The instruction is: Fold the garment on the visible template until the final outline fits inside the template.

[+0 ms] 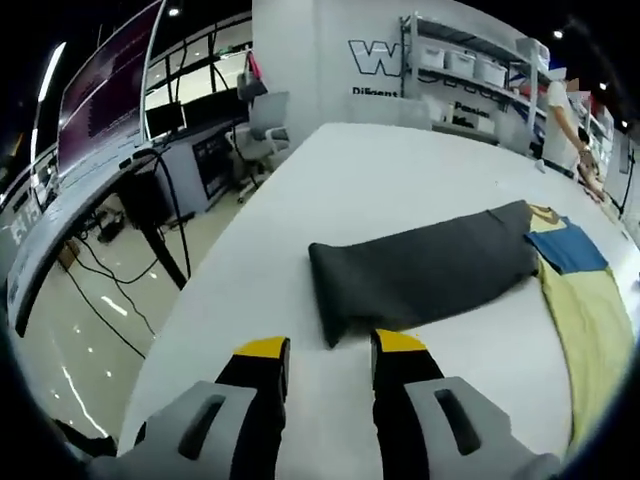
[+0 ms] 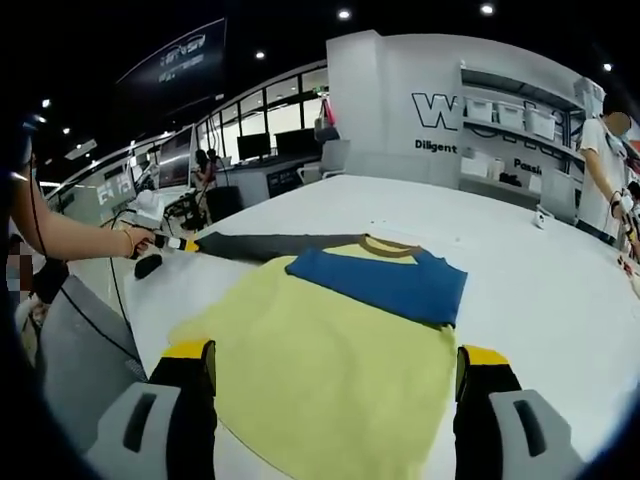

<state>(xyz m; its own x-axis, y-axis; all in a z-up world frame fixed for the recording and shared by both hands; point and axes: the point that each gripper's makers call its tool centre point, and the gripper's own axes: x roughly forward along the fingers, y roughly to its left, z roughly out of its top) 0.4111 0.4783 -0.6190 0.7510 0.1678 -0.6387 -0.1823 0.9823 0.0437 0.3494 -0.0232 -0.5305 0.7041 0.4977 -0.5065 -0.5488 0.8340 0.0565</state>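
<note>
The garment lies flat on the white table (image 1: pixel 380 170): a yellow body (image 2: pixel 330 360), a blue chest panel (image 2: pixel 385 280), a brown-edged collar (image 2: pixel 385 245) and a dark grey sleeve (image 1: pixel 420 270) stretched out sideways. In the left gripper view my left gripper (image 1: pixel 330 350) is open, its yellow-tipped jaws just short of the sleeve's cuff end and holding nothing. My right gripper (image 2: pixel 337 355) is wide open over the yellow hem, with the cloth lying between the jaws but not gripped. In the right gripper view the left gripper (image 2: pixel 168 243), held by a hand, sits at the tip of the grey sleeve (image 2: pixel 270 243).
The table's left edge (image 1: pixel 215 270) drops to a glossy floor with cables and a desk frame. An office chair (image 1: pixel 265 125) stands beyond the far corner. Shelves with white bins (image 1: pixel 470 65) line the back wall, and a person (image 2: pixel 605 170) stands at the table's right side.
</note>
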